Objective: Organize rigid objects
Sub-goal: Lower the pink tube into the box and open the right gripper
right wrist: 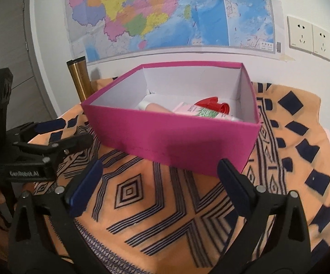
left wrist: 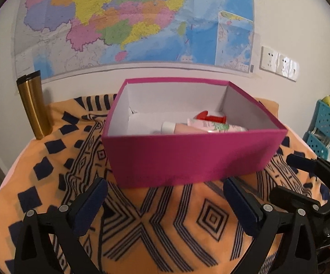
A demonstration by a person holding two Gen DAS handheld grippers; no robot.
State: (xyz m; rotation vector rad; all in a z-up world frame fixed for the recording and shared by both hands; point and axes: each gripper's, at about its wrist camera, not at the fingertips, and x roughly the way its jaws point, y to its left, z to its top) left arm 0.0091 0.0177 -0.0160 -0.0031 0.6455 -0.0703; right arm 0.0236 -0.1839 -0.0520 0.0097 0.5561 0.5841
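The box (left wrist: pixel 187 157), magenta outside and white inside, sits on the patterned cloth (left wrist: pixel 142 228) and serves as the landmark here. Inside it, toward its right half, lie a pink tube (left wrist: pixel 212 126) with a white cap and a red piece (left wrist: pixel 210 117) behind it, both resting on the box floor. A gold tumbler (left wrist: pixel 33 105) stands beyond the box's left rear corner, against the wall.

The left gripper (left wrist: pixel 165 203) hangs just in front of the box's near wall, jaws spread wide with nothing between them. The right gripper (right wrist: pixel 159 182) sits in front of the box too, off its right front corner, jaws likewise spread and empty. Neither touches the box.

Judging from this, the placing step looks done: the small things are in the box and both grippers are free. No other loose item shows on the cloth in front of the box, so the tumbler seems the only candidate left, if it belongs to the task at all. Reaching it calls for the left gripper to travel past the box's left side without nudging the wall, then close around the upright body low enough that it does not tip.
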